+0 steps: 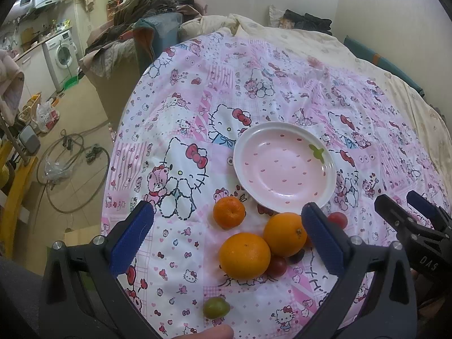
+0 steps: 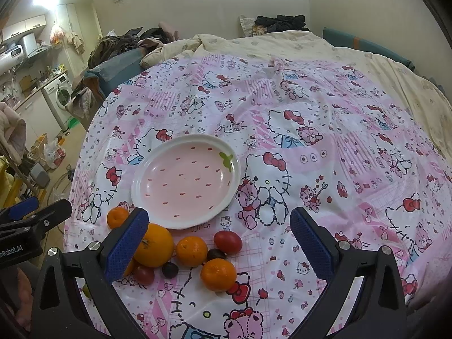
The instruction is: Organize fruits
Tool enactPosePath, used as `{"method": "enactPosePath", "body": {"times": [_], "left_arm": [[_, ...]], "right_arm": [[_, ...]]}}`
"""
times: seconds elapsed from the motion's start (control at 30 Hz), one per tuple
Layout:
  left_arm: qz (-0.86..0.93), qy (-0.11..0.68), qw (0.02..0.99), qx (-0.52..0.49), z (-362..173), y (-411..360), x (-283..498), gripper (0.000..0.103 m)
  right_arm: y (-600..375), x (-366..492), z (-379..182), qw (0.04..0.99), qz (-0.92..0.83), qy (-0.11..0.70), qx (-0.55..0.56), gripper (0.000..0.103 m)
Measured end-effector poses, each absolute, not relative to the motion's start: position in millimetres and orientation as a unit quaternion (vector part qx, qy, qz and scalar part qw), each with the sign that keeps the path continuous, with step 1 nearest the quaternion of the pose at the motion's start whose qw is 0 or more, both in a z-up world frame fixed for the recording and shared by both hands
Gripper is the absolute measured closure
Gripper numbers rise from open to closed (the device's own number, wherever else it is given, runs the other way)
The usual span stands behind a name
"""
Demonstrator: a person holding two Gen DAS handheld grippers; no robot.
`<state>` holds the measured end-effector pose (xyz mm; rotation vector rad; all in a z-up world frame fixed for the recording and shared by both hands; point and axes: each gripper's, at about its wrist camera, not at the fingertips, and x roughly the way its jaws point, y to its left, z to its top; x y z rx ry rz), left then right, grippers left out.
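Note:
An empty pink strawberry-pattern plate lies on the Hello Kitty sheet. In front of it is a loose cluster of fruit: two big oranges, a small mandarin, red tomatoes, a dark plum and a green grape. The right wrist view shows mandarins, a red tomato, dark plums and a big orange. My left gripper is open above the oranges. My right gripper is open above the fruit.
The sheet covers a bed with a cream quilt behind. The bed's left edge drops to a tiled floor with hoses and a washing machine. Clothes are piled at the back left.

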<state>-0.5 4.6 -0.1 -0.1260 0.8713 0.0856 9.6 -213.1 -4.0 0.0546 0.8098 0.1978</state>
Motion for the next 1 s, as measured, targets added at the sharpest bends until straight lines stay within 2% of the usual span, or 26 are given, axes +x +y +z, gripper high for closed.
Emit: {"method": "enactPosePath", "body": {"times": [1.0], "left_arm": [[0.043, 0.424, 0.903, -0.058, -4.1, 5.0, -0.9, 0.0]], "right_arm": [[-212.4, 10.8, -7.0, 0.91, 0.099, 0.401, 0.033, 0.001]]}}
